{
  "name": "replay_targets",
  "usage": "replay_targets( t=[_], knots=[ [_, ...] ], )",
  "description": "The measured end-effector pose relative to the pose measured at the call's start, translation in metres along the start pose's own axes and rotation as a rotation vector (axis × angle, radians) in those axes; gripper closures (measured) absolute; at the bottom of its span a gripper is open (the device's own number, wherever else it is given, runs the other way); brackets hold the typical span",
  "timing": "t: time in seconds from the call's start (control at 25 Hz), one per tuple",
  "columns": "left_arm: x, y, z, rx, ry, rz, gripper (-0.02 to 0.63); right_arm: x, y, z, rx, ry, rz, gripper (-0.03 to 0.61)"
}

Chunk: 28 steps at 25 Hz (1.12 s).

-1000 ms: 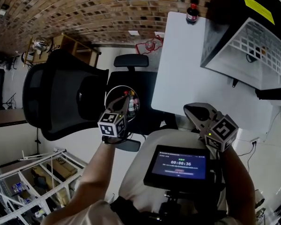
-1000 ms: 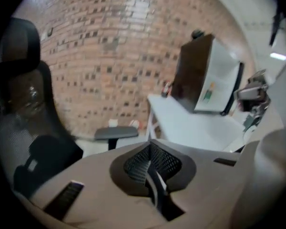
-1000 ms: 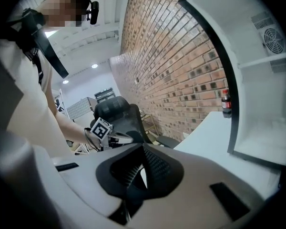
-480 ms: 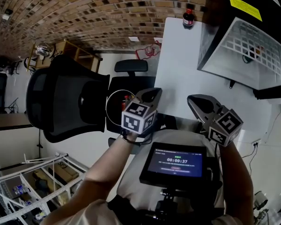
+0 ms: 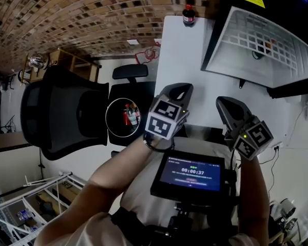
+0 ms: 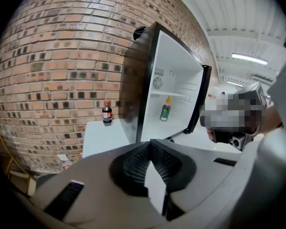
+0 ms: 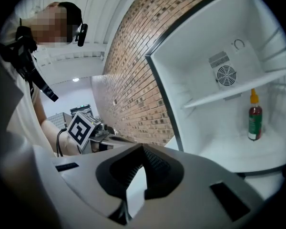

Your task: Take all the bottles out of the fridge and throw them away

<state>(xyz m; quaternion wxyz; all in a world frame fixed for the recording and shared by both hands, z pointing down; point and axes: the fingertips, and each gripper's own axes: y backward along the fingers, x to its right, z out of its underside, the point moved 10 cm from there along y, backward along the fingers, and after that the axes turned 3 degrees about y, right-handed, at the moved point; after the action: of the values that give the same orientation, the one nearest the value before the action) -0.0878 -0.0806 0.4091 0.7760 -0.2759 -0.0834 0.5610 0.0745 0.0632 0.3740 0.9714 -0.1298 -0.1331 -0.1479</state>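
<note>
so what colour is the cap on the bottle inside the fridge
Yellow-orange. The cap shows best in the right gripper view.

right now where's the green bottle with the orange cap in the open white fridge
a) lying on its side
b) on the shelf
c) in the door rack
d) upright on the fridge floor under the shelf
d: the green bottle with the orange cap stands upright on the floor of the open white fridge, just beneath the white shelf.
</note>
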Motion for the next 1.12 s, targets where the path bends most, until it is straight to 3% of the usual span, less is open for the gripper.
replay_targets(
  t=[0.24, 0.68, 0.84, 1.12],
  knots=[
    [0.043, -0.020, -0.020, 0.091, 0.003, 0.119, 0.594, 0.030, 0.032, -0.006, 0.038, 0.006, 0.019, 0.591],
    [0.111, -0.086, -0.056, 0.062, -0.023, 0.158, 0.594, 0.114, 0.102, -0.015, 0.090, -0.051, 0.059, 0.591],
    [0.120, -0.103, -0.063, 0.071, -0.055, 0.186, 0.592, 0.131, 0.113, -0.008, 0.103, -0.065, 0.064, 0.591],
    [0.161, -0.127, -0.085, 0.016, -0.090, 0.250, 0.592, 0.152, 0.142, -0.007, 0.137, -0.091, 0.118, 0.591]
  ],
)
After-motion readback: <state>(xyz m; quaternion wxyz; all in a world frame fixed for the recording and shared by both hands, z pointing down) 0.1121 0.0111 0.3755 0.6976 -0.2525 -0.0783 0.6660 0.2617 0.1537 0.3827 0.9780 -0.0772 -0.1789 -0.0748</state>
